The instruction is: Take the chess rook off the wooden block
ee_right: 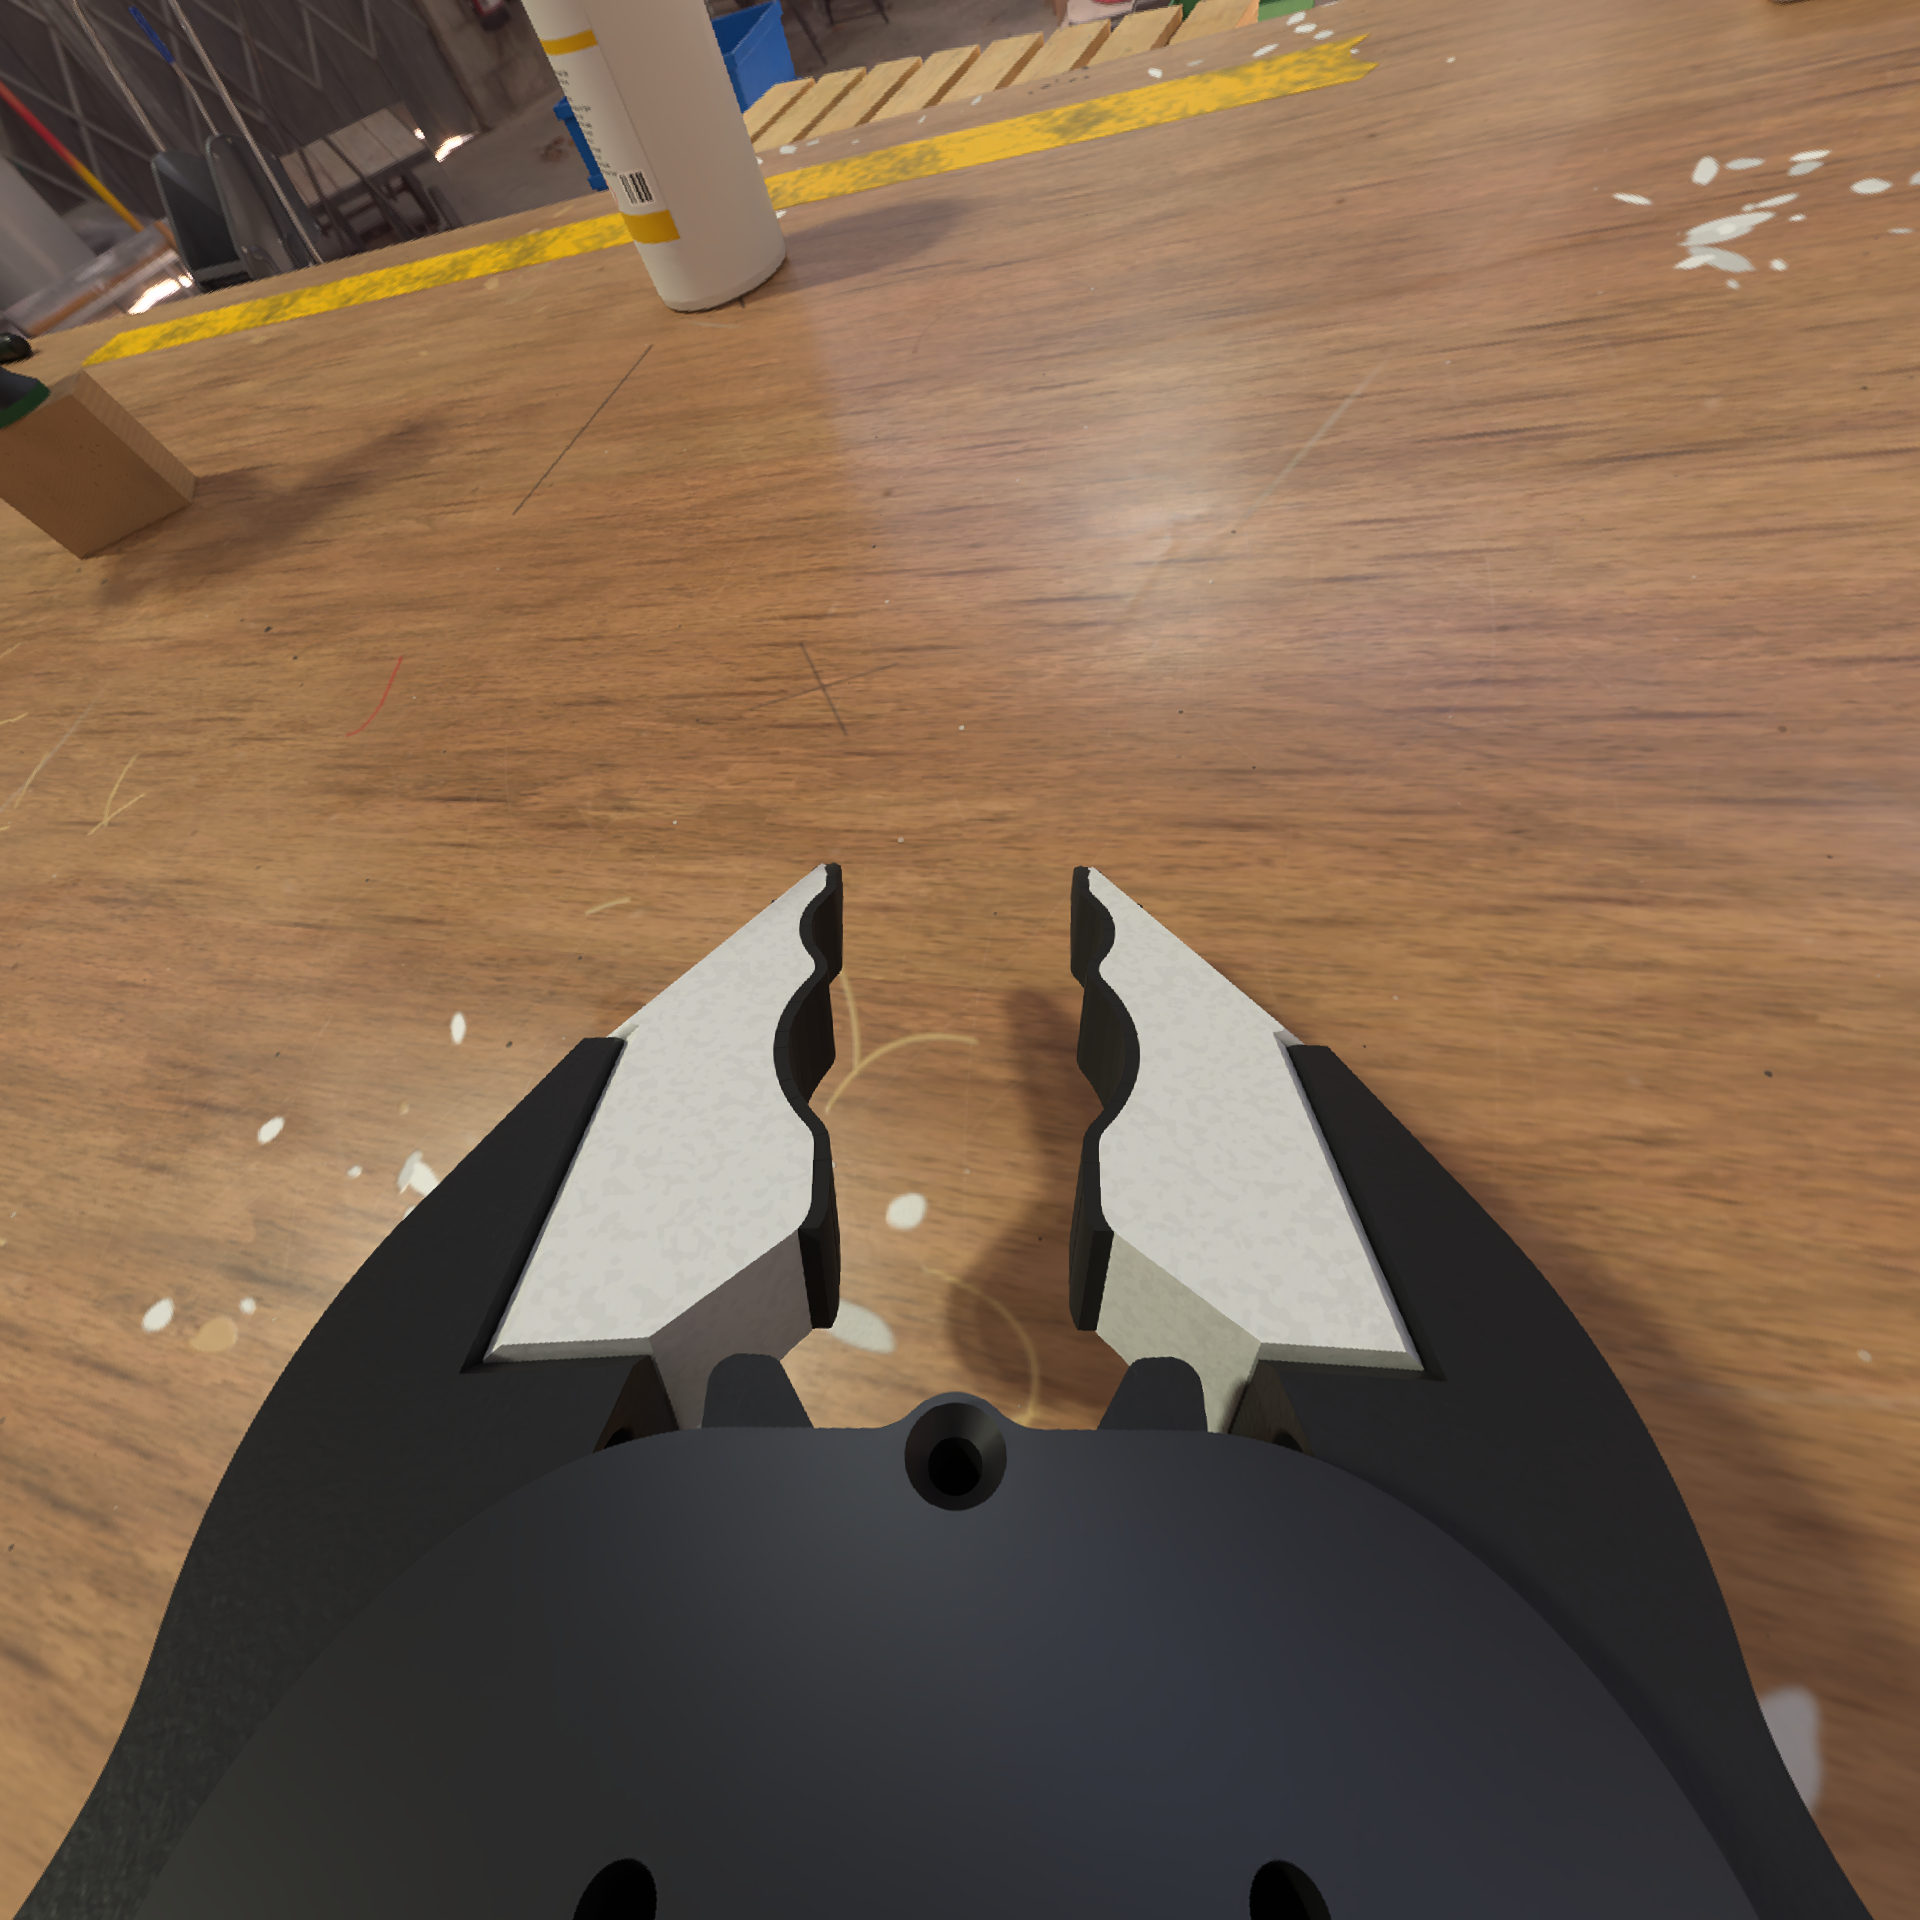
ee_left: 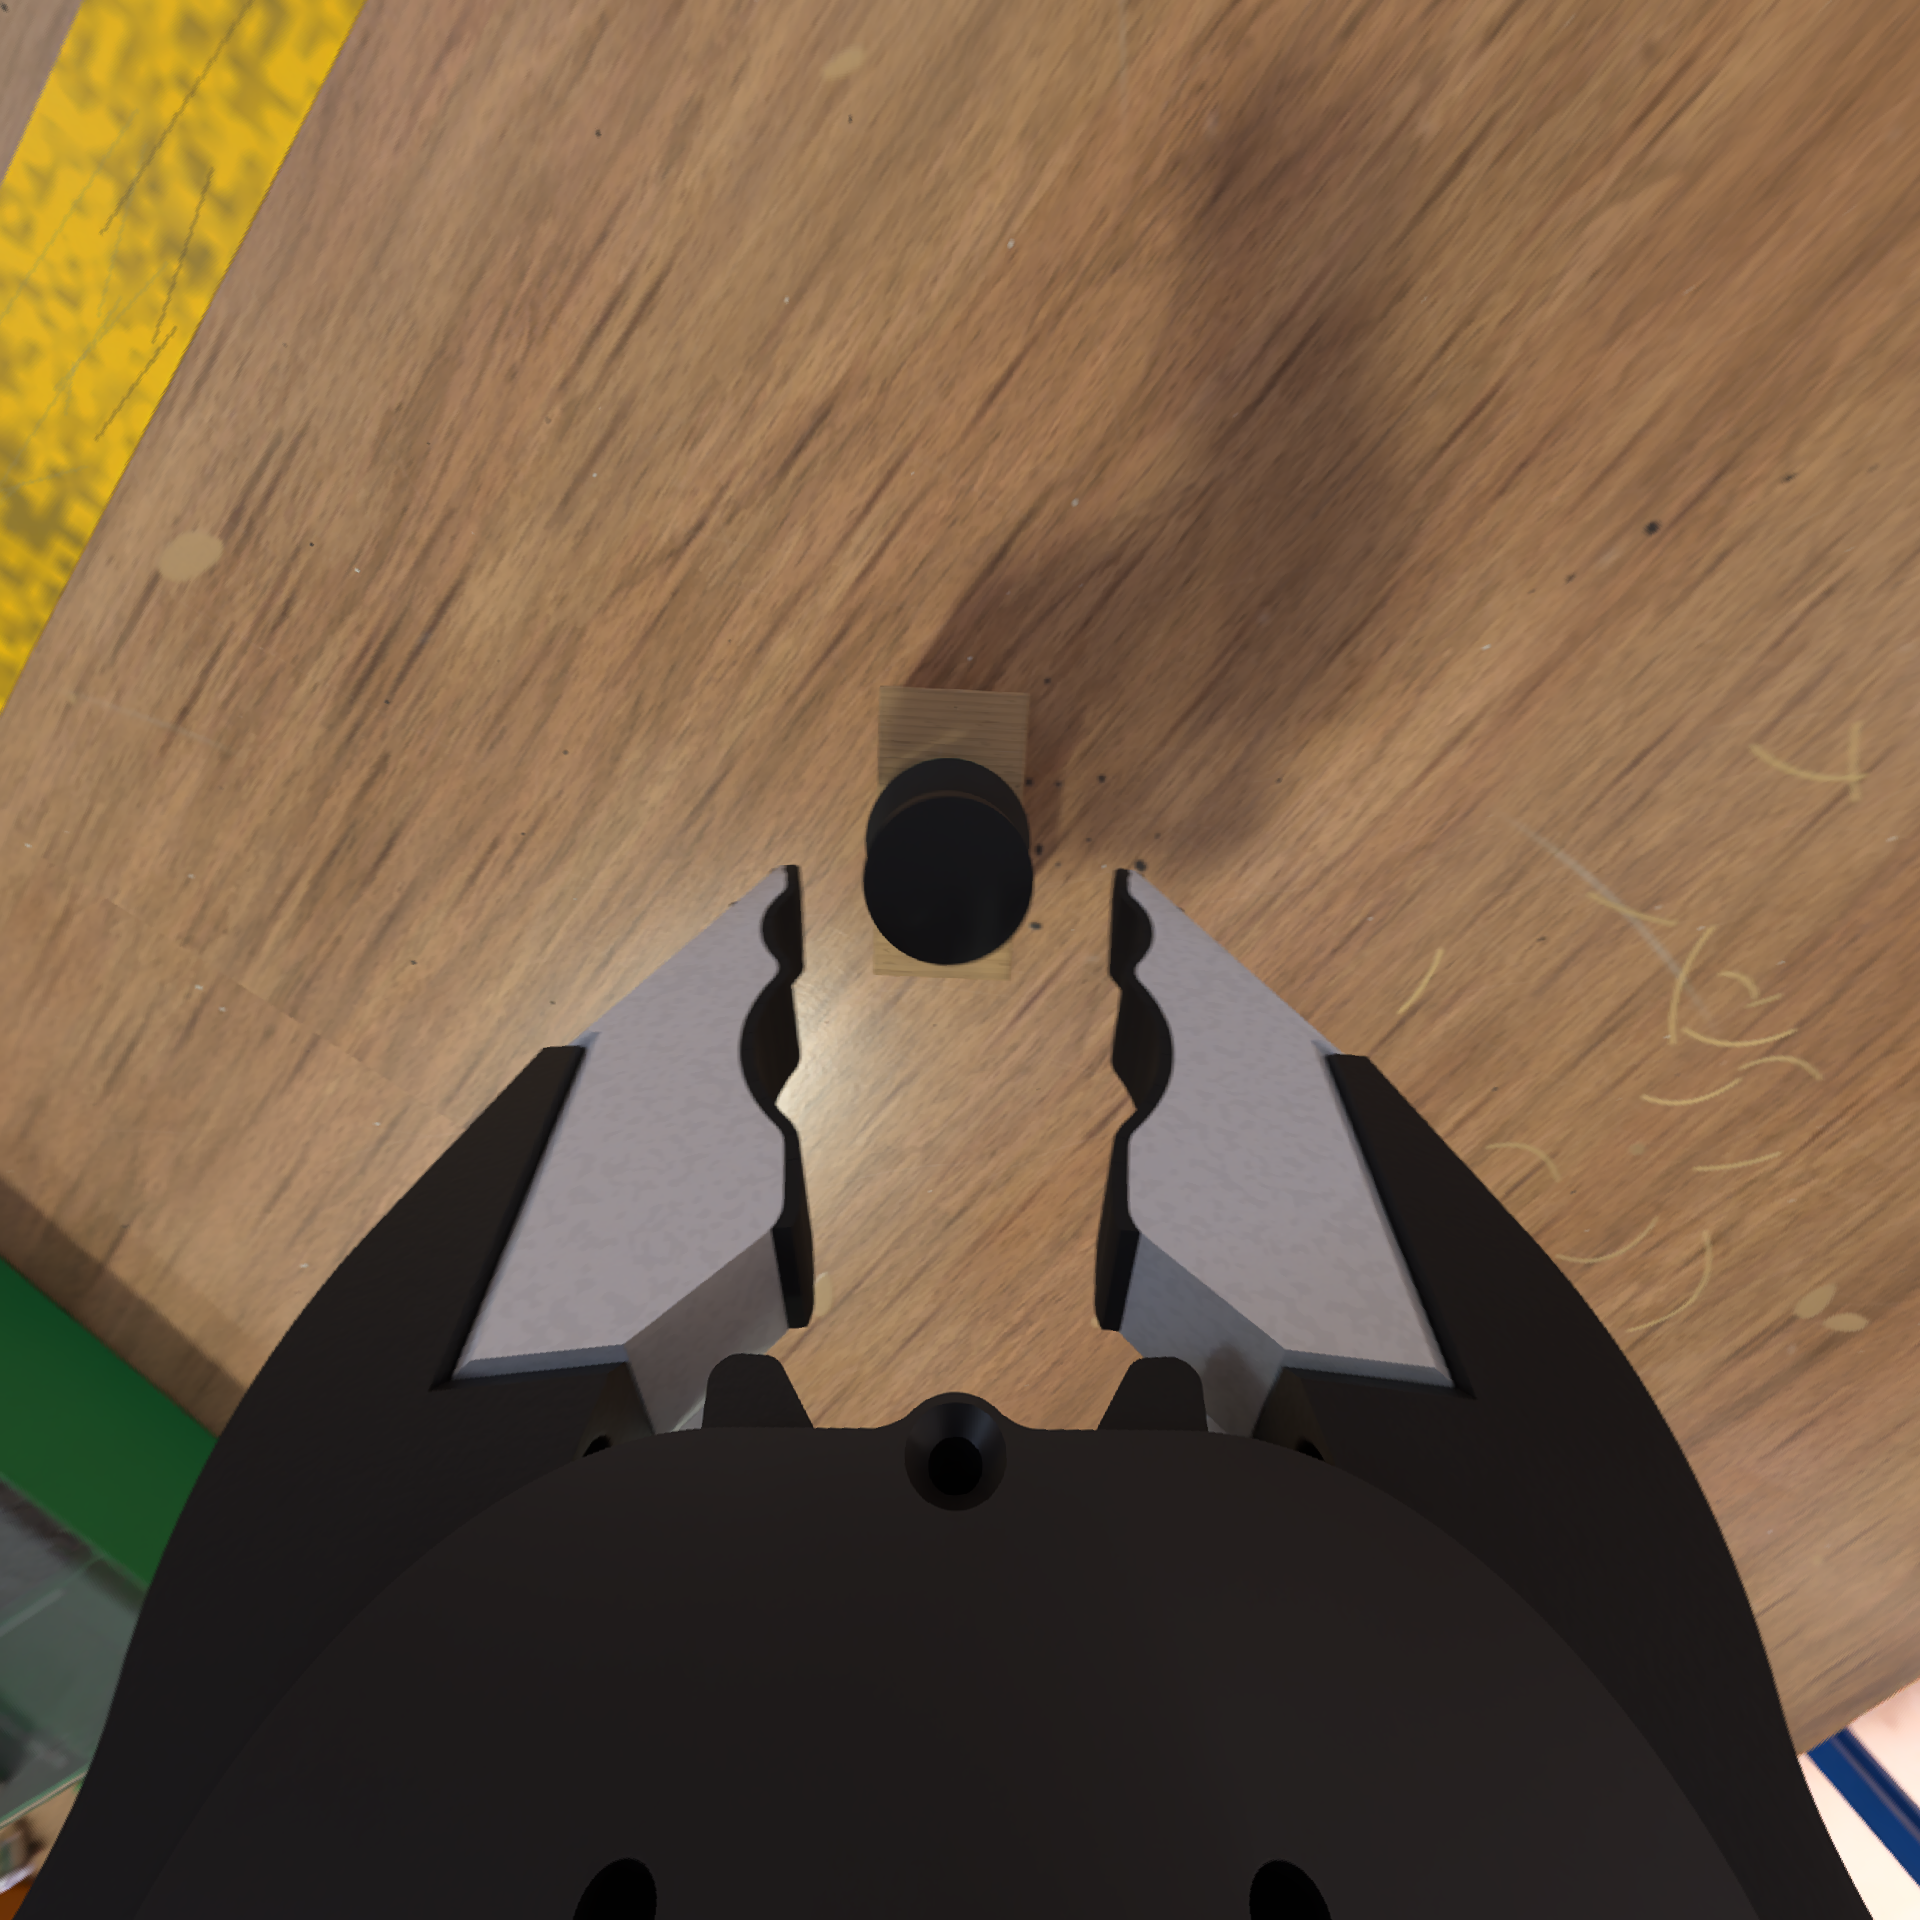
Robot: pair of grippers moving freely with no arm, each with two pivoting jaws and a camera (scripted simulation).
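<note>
Directly below the spread left tongs, the black chess rook stands on the wooden block. Right tongs are spread over bare table.

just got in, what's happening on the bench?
The left gripper hangs open above a black chess rook that stands on a small pale wooden block on the brown wooden table. Its fingers flank the rook but do not touch it. The right gripper is open and empty over bare table, pointing toward a white bottle.
</note>
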